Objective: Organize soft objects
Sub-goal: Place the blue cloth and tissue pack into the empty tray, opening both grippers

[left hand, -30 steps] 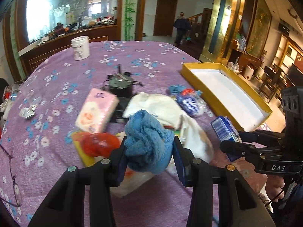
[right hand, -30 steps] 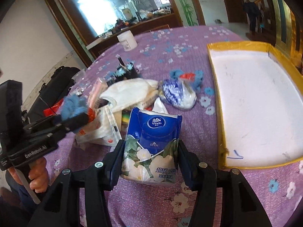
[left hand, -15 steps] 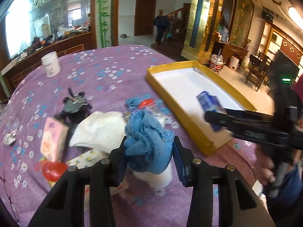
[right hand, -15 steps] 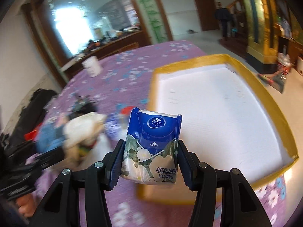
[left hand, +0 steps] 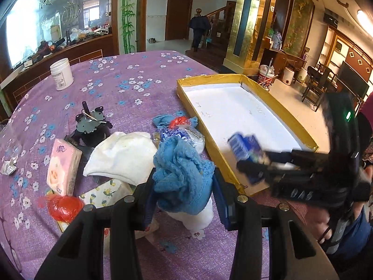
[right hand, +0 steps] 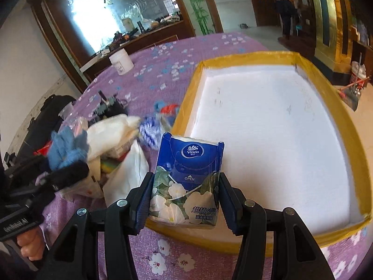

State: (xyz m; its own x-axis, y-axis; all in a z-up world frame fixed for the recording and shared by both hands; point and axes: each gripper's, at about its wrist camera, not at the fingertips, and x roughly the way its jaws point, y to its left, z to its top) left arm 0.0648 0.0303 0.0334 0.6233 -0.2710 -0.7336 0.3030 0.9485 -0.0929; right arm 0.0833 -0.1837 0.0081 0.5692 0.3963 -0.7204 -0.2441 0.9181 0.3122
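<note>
Right wrist view: the right claw (right hand: 184, 192) grips a tissue pack (right hand: 187, 182) over the tray's (right hand: 233, 241) near rim, likely for dropping inside. The left claw (left hand: 183, 192) clamps a blue cloth (left hand: 183, 172) above the desk (left hand: 130, 86), apparently destined there too.

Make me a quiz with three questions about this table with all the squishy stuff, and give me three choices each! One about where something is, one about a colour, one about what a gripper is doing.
1. Where is the white jar?
A. inside the box
B. on the far side of the purple tablecloth
C. on top of the white cloth

2. What colour is the rim of the box?
A. yellow
B. green
C. black

3. What is the right gripper doing?
A. hanging open with nothing in it
B. squeezing a red bag
C. holding a blue tissue pack

Answers:
1 B, the jar stands alone on the cloth, far behind the pile.
2 A, yellow tape runs around the white inside.
3 C, both pads press the pack's sides, above the box's near edge.
</note>
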